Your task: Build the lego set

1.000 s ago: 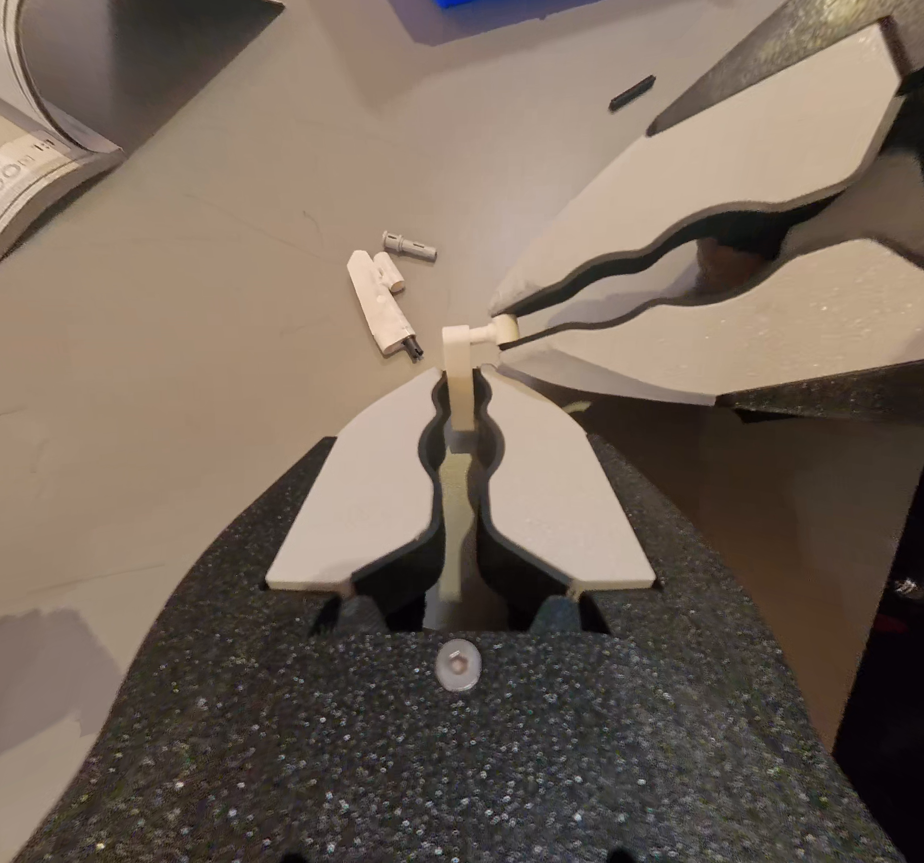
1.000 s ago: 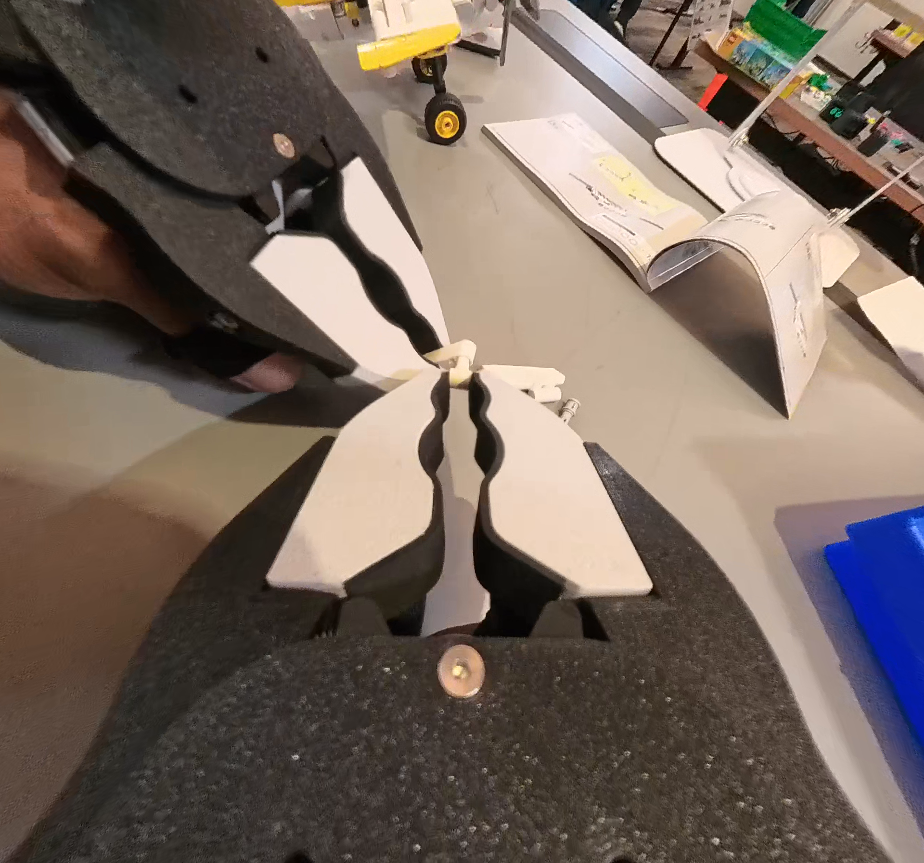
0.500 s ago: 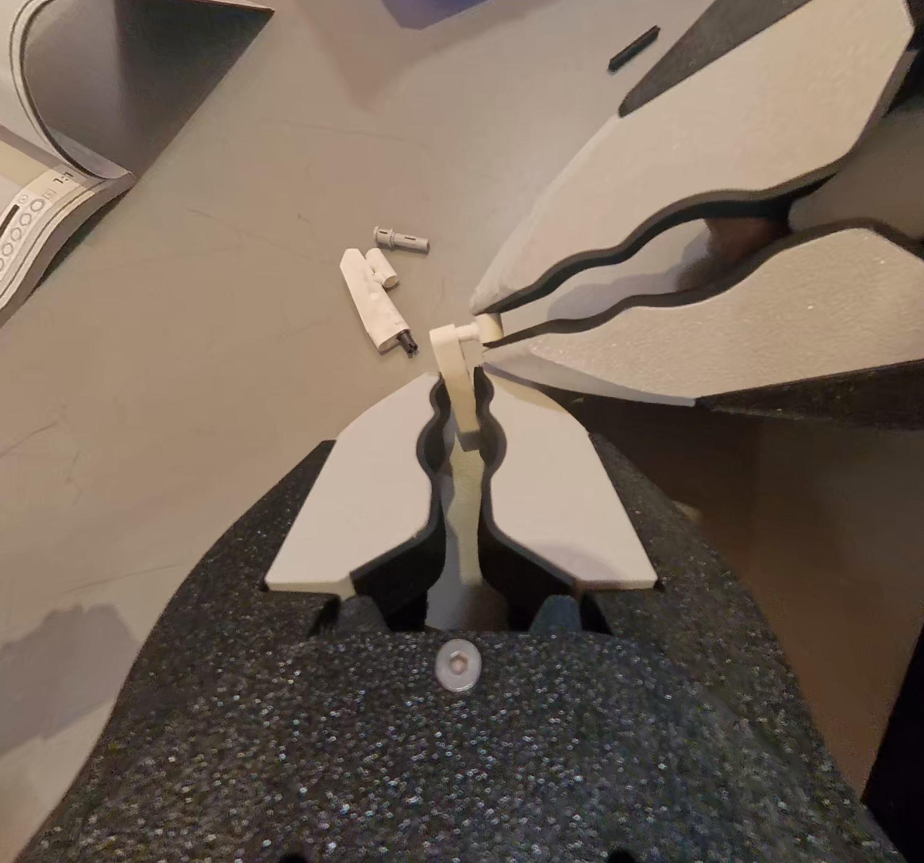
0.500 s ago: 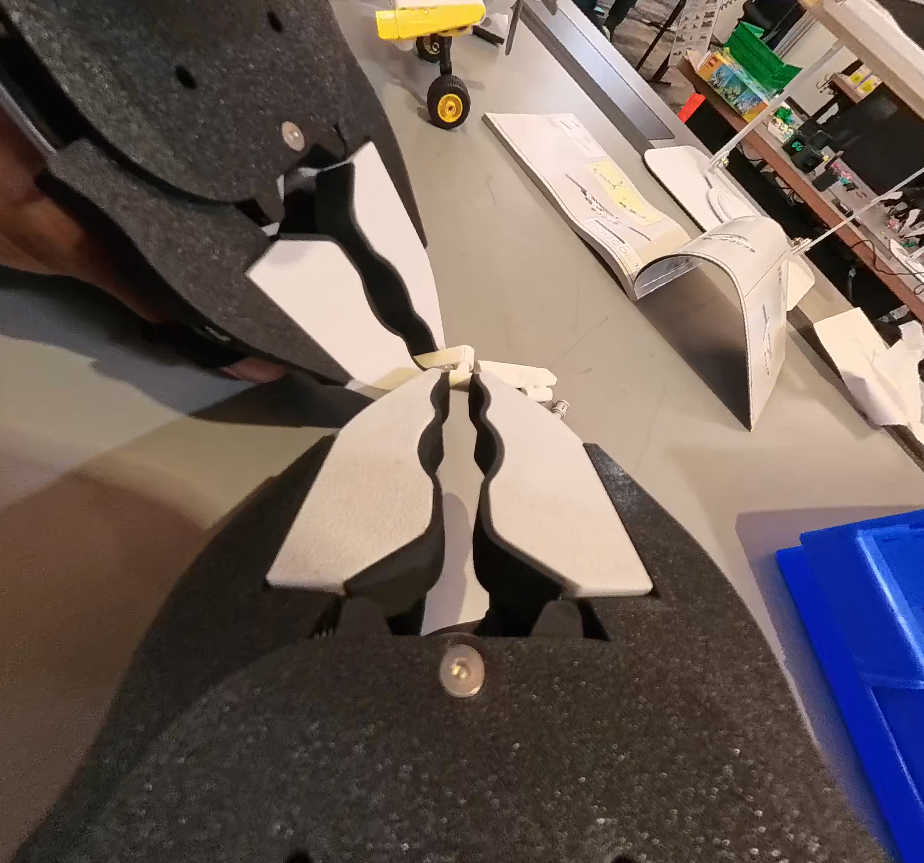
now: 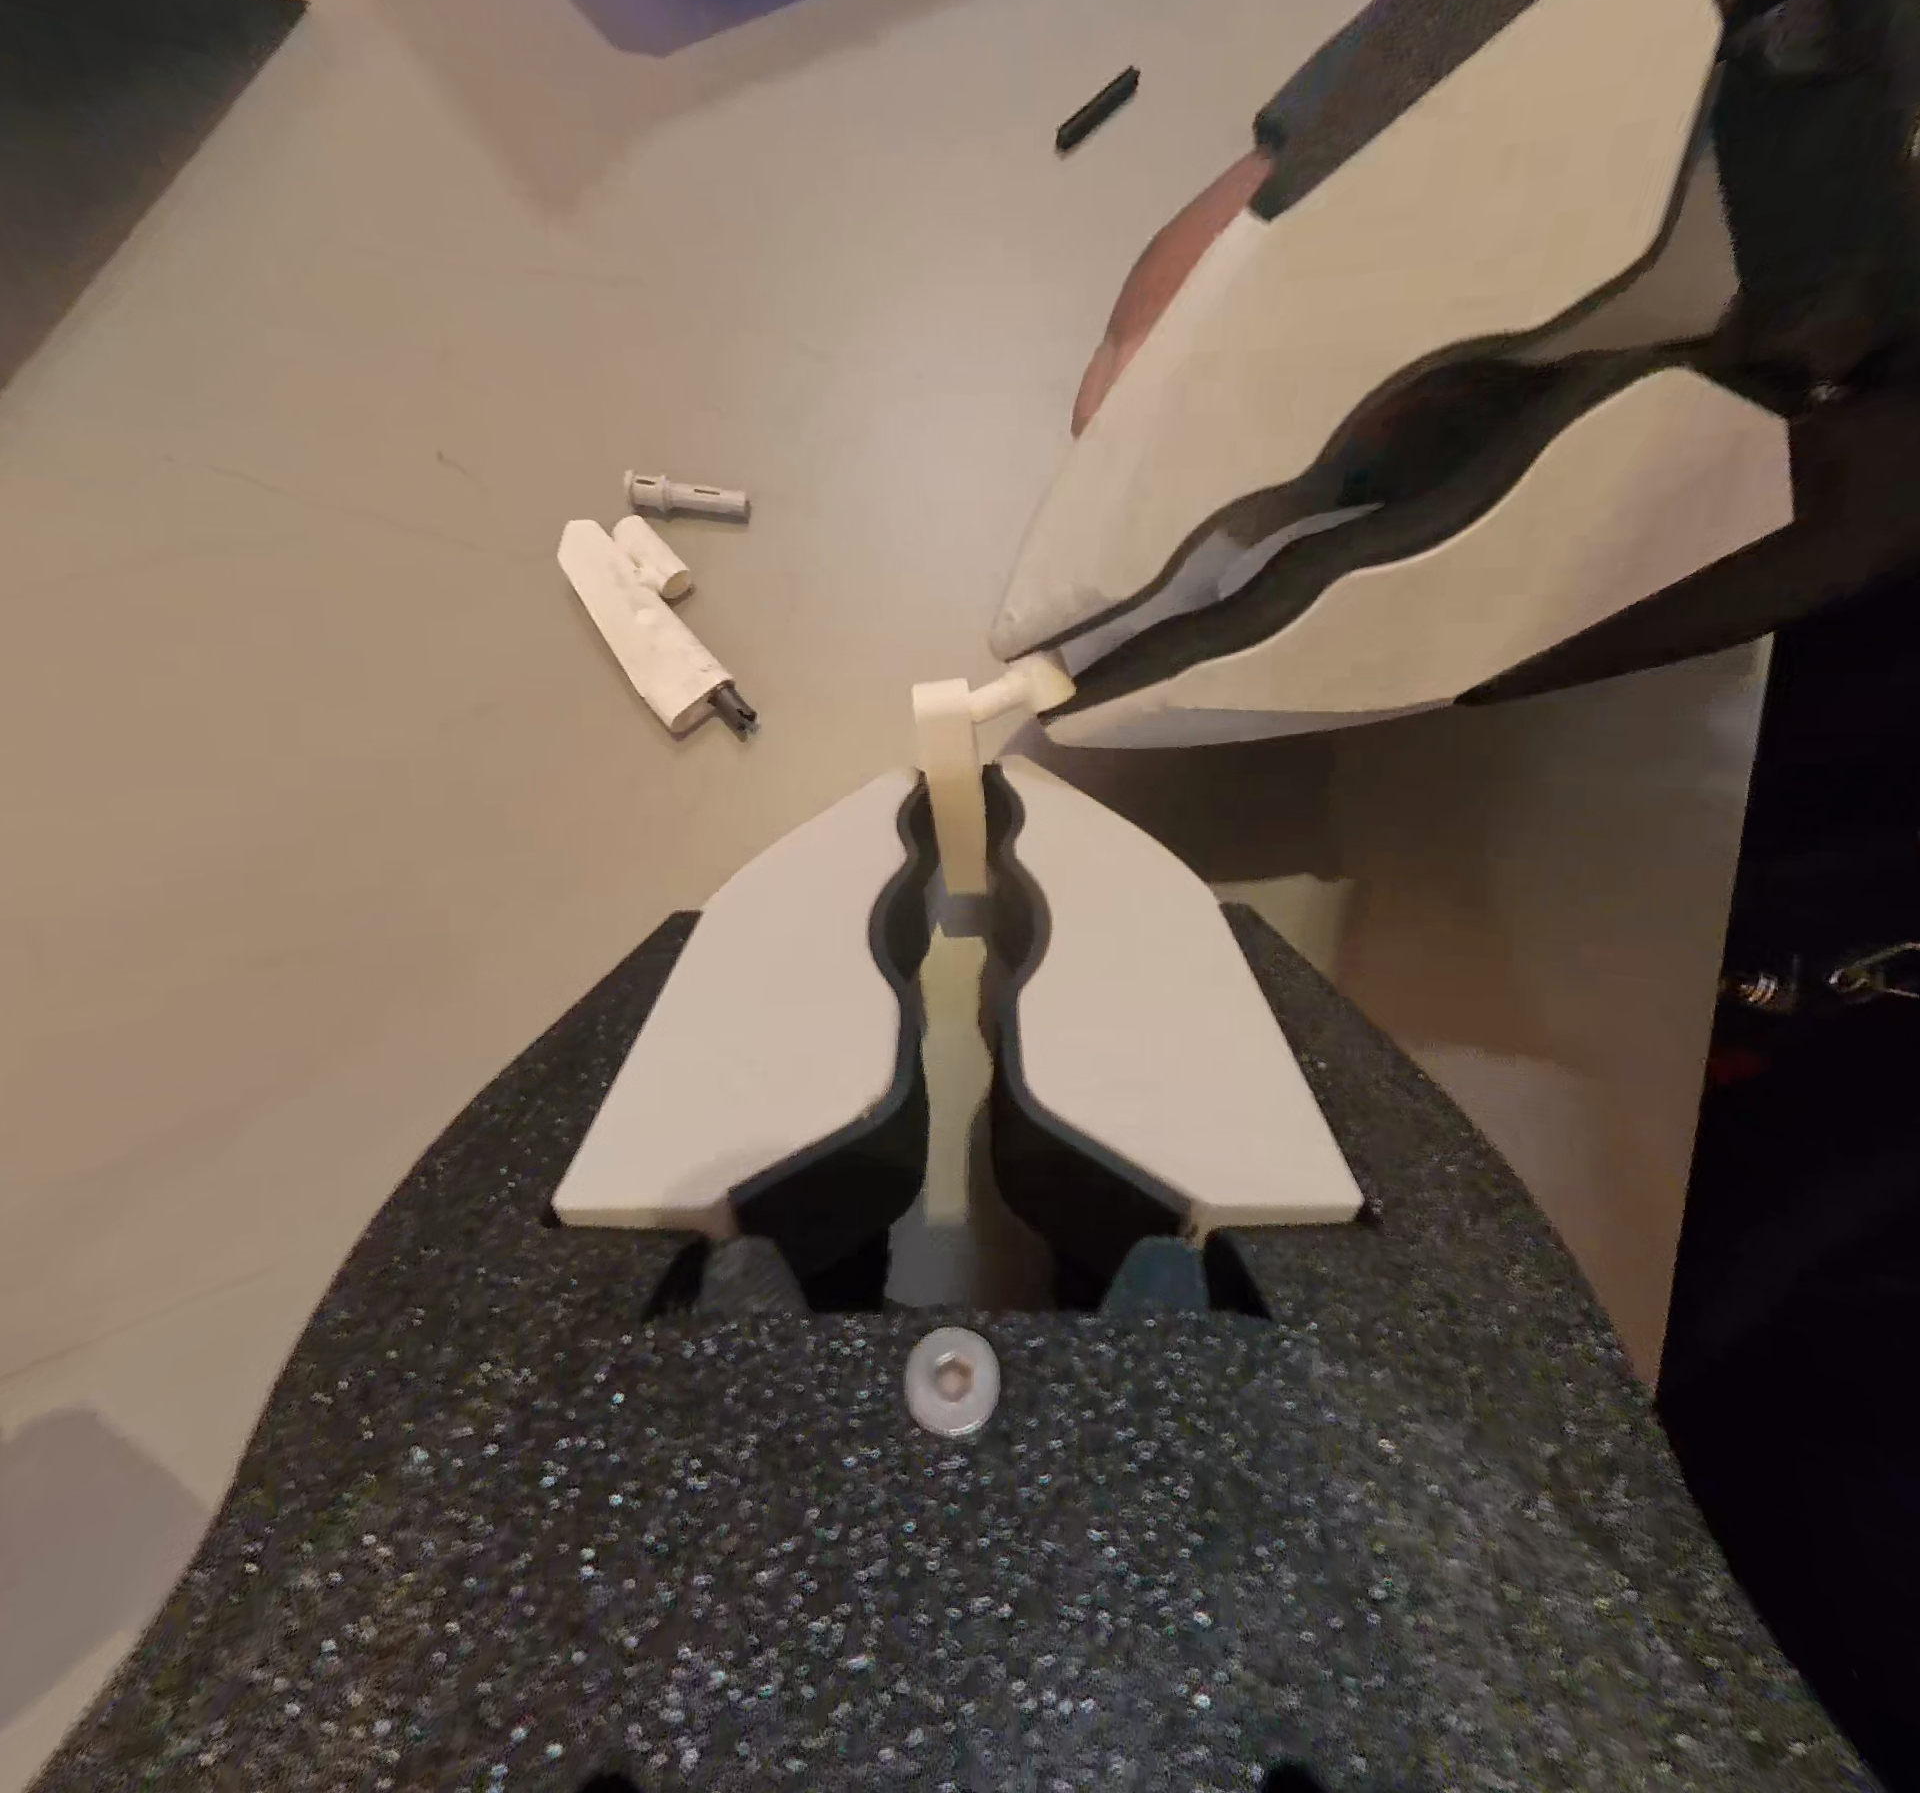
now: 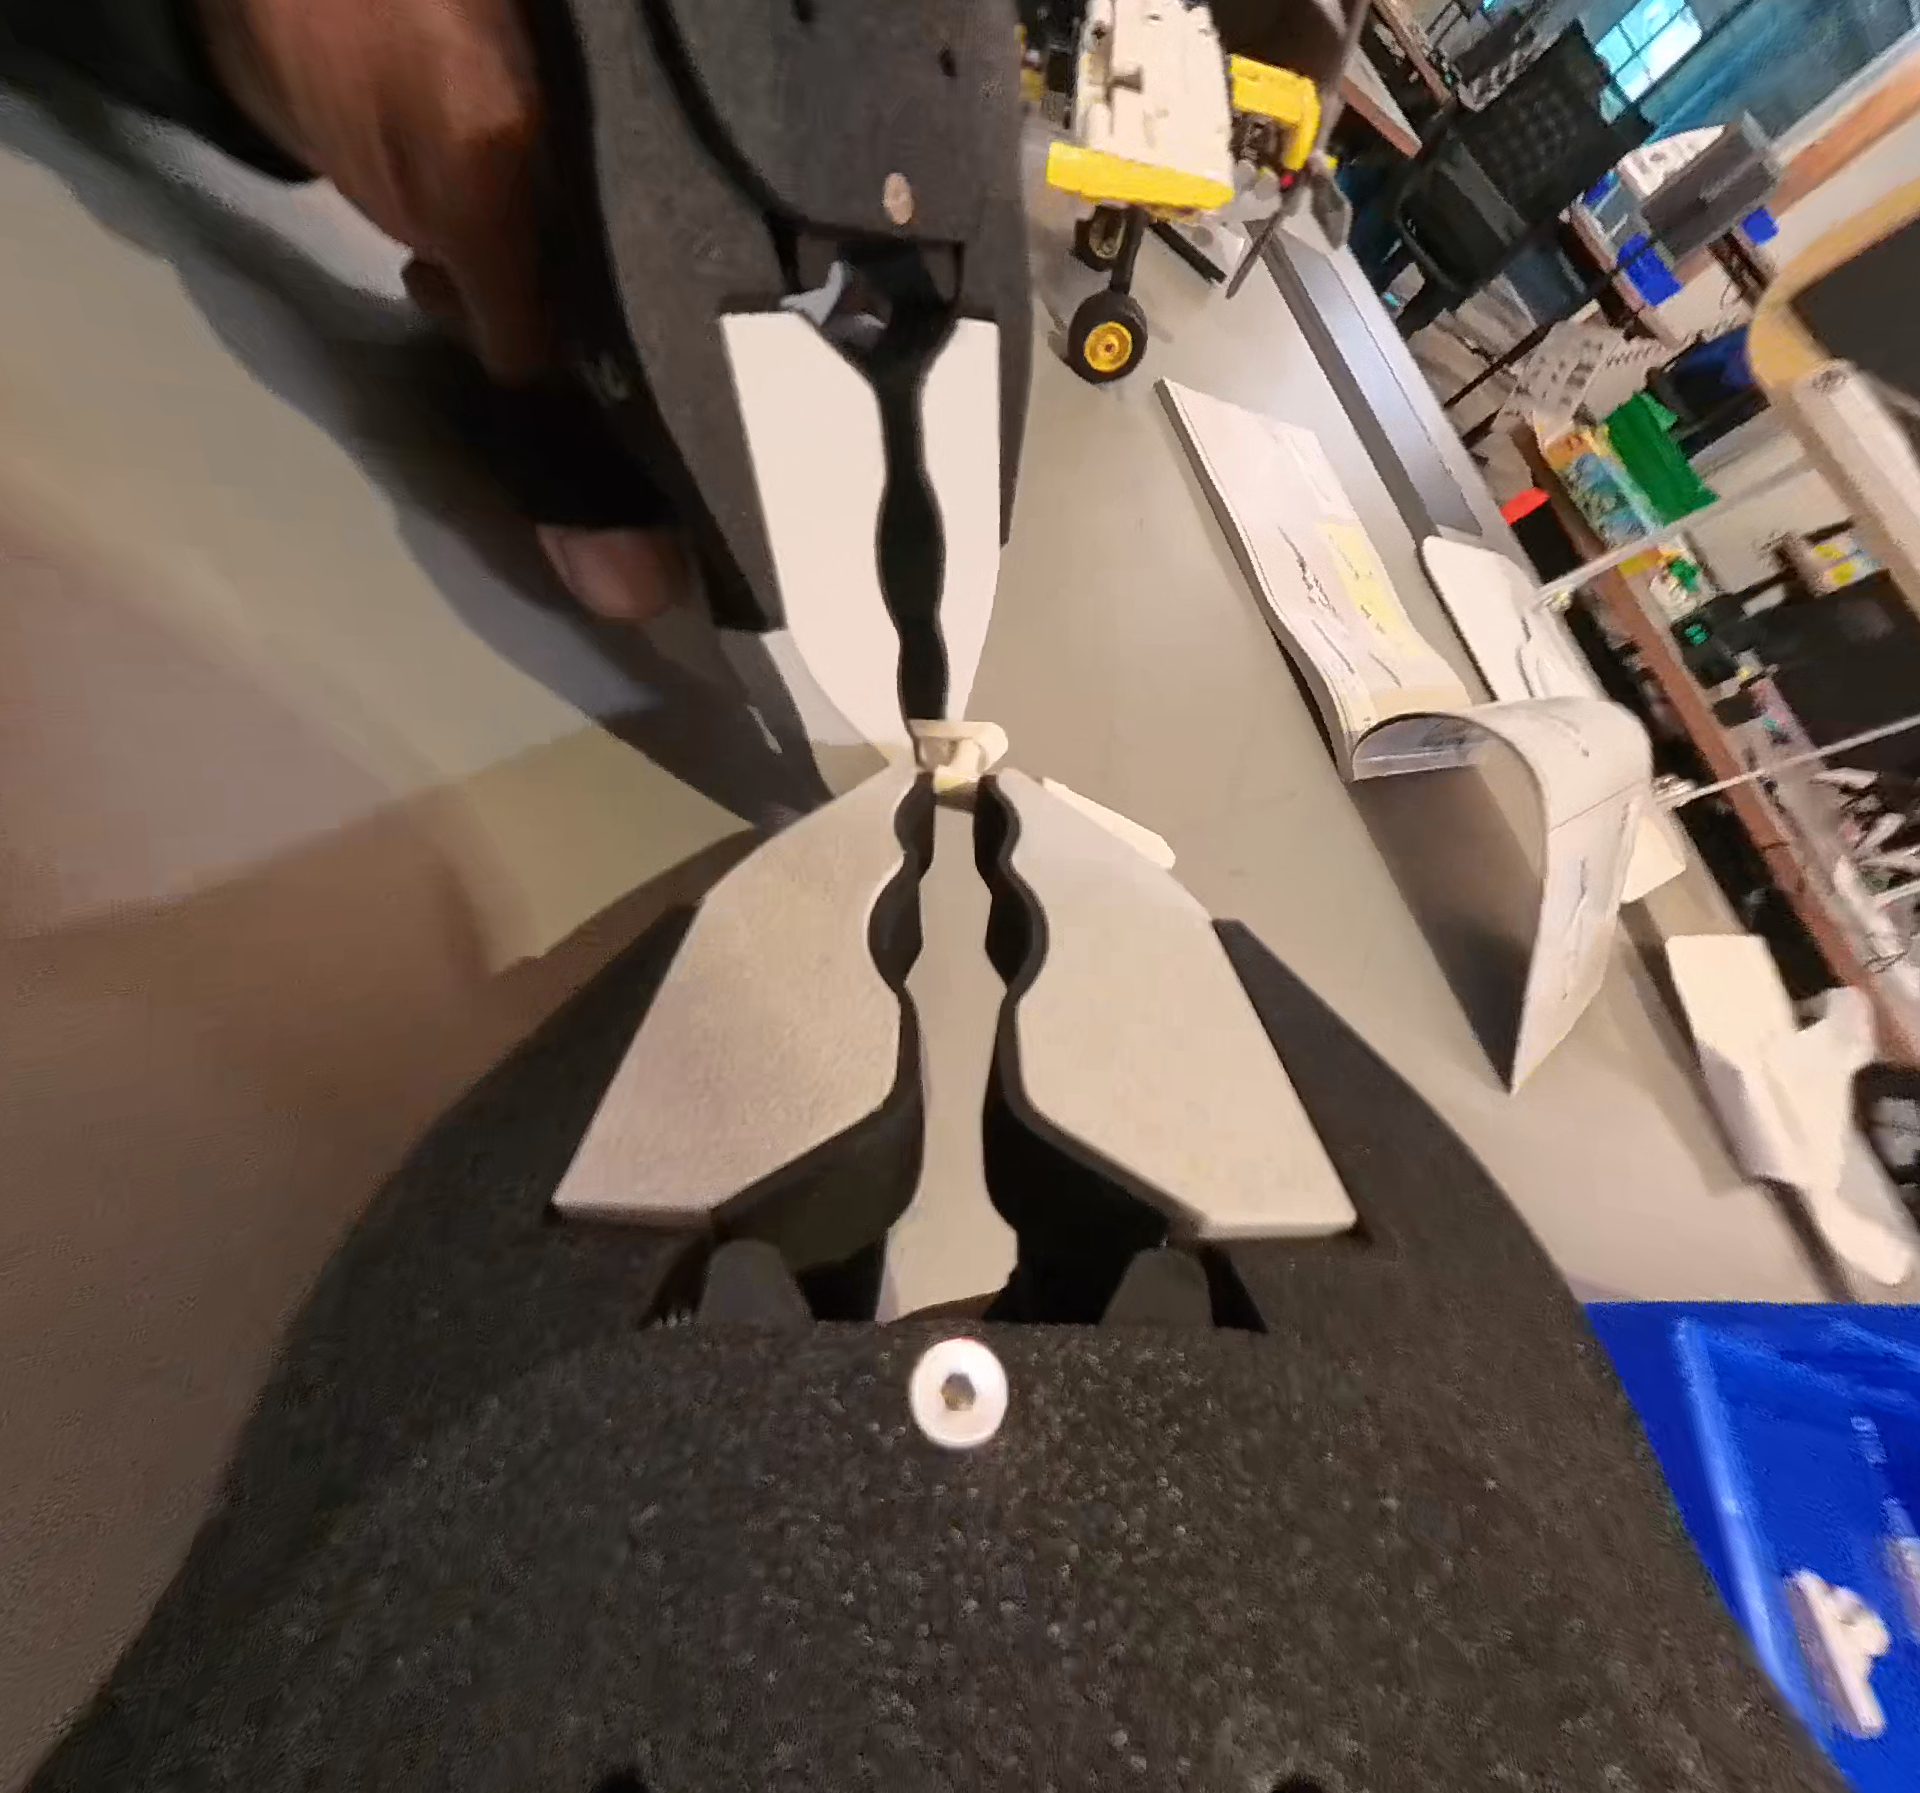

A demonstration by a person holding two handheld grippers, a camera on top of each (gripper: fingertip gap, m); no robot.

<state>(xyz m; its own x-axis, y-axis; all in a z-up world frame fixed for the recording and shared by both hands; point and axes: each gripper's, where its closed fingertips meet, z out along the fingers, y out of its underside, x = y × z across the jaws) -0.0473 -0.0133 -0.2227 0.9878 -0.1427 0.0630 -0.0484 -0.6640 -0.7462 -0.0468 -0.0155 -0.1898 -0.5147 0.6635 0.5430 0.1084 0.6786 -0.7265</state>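
In the left wrist view my left gripper (image 5: 958,779) is shut on a flat cream beam (image 5: 948,756) that stands up between its pads. A short cream pin (image 5: 1013,696) sticks sideways out of the beam's top end. My right gripper (image 5: 1042,694) reaches in from the right and is shut on that pin's head. In the right wrist view my right gripper (image 6: 951,789) pinches the pin (image 6: 958,775) at its tips. The left gripper (image 6: 935,720) comes down from above with the beam's end (image 6: 961,735). Both hold the joined parts above the grey table (image 5: 364,393).
On the table lie a white beam with a black pin (image 5: 639,626), a grey pin (image 5: 686,496) and a small black piece (image 5: 1098,122). A blue bin (image 6: 1787,1535), an open booklet (image 6: 1351,580) and a yellow and white model (image 6: 1153,133) stand around. A hand (image 6: 416,133) holds the left gripper. From either gripper's tips it is about 20 cm to the small black piece (image 5: 1098,122).
Both grippers kept their hold on the joined beam and pin. In the right wrist view the left gripper swung from the upper left to straight above, and the background tilted.
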